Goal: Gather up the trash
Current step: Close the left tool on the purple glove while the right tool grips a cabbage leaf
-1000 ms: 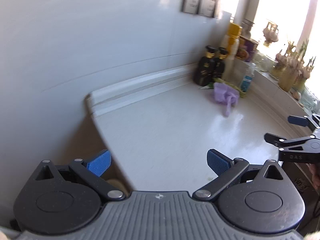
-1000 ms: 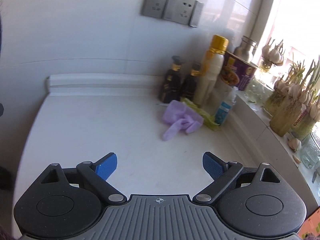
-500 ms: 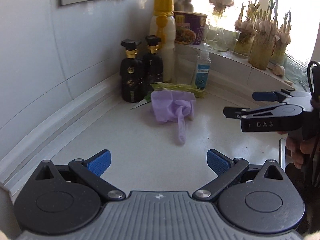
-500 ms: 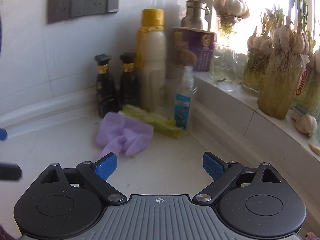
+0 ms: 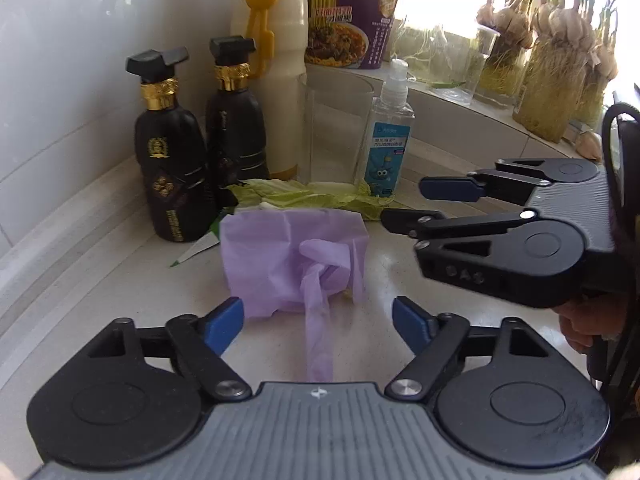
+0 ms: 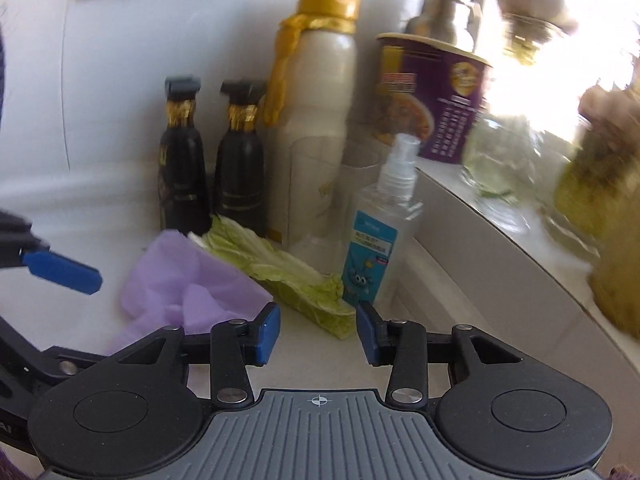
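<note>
A crumpled lilac plastic bag (image 5: 294, 258) lies on a white kitchen counter (image 5: 120, 304), thin and creased, with one twisted tail trailing toward the left gripper (image 5: 318, 322). Behind it rests a pale green cabbage leaf (image 5: 312, 198), limp and ragged, in front of two black bottles (image 5: 172, 168) and a clear spray bottle (image 5: 386, 136). The left gripper's jaws are closing with the bag's tail between them, not pressed. The right gripper (image 6: 318, 334) is closing just before the leaf's end, holding nothing
</note>
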Demonstrator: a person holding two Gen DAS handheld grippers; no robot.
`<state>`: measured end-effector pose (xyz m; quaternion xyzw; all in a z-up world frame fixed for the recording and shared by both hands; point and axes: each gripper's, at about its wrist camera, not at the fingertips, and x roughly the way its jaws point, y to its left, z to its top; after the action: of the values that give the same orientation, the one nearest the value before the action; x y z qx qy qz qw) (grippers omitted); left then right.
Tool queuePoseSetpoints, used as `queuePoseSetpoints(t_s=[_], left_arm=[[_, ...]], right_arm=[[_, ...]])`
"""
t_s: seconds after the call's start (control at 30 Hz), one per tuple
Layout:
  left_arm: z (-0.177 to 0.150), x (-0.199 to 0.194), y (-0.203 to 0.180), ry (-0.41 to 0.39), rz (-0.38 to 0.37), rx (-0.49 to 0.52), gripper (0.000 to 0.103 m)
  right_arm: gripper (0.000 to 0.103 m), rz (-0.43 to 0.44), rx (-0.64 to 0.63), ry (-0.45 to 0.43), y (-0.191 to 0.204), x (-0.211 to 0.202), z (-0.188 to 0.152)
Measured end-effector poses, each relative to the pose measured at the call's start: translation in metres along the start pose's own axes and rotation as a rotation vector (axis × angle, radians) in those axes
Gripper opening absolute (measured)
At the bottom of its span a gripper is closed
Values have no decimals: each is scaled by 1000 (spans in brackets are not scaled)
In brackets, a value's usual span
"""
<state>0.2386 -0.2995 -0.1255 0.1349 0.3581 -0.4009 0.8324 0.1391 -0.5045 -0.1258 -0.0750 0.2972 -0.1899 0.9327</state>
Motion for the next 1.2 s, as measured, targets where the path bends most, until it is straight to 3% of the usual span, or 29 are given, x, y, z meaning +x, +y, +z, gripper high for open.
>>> queuePoseSetpoints(t_s=[0.13, 0.23, 0.3, 0.33, 0.4, 0.9, 1.1, 1.2], left_arm=[[1, 12, 1, 17, -1, -28, 60], [1, 16, 4, 27, 5, -51, 45], [0, 17, 7, 27, 14, -63, 19], [0, 17, 8, 33, 20, -68, 12], [-1, 14, 12, 41, 29, -80, 6], [-41, -52, 53, 53, 78, -139, 1], [-57, -79, 69, 59, 118, -148, 1], [-60, -86, 73, 51, 96, -172, 5]], right_arm=[[33, -17, -99, 13, 5, 17, 2], [17, -2, -156, 25, 11, 27, 2], [6, 2, -182, 33, 16, 34, 3], [0, 5, -188, 37, 18, 37, 2], [0, 10, -183, 35, 21, 37, 1], [0, 85, -116, 31, 51, -18, -19], [0, 61, -85, 41, 59, -54, -28], [0, 51, -49, 53, 59, -73, -32]])
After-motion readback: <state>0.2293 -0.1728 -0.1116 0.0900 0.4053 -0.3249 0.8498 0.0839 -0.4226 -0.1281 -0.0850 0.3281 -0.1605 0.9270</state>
